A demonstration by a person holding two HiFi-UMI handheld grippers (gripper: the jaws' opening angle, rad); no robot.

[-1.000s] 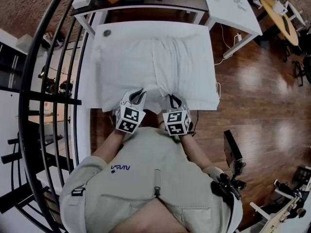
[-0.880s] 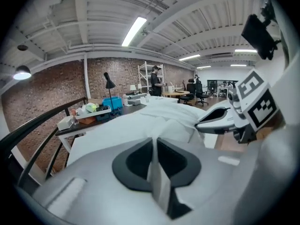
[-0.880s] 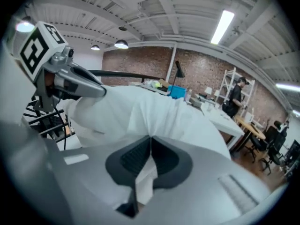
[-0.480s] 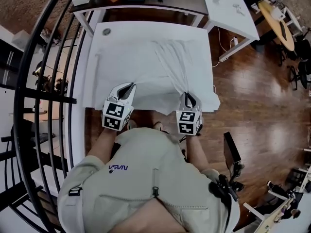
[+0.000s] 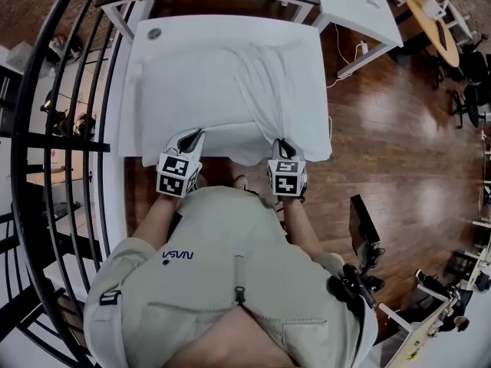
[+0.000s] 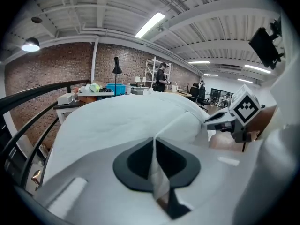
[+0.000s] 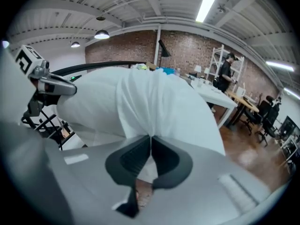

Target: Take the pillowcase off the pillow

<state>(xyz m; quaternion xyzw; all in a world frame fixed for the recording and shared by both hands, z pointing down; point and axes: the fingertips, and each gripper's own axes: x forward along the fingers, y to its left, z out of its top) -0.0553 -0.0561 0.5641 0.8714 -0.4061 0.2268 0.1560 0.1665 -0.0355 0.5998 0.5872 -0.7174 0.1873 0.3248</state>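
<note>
Currently: pillowcase [image 5: 207,83], white, lying on white table [image 5: 184,31]; near edge clamped at two spots, left gripper [image 5: 192,134] and right gripper [image 5: 284,142] both closed on fabric.

Bright, even light falls from ceiling strip lights [image 6: 150,25] and a pendant lamp [image 6: 30,44]. Soft glare patches lie on the wood floor [image 5: 399,129]. The white pillowcase [image 5: 230,90] nearly washes out. Fisheye bending and dark corners frame every view. The left gripper [image 6: 154,146] and right gripper [image 7: 150,144] blur close up.
</note>
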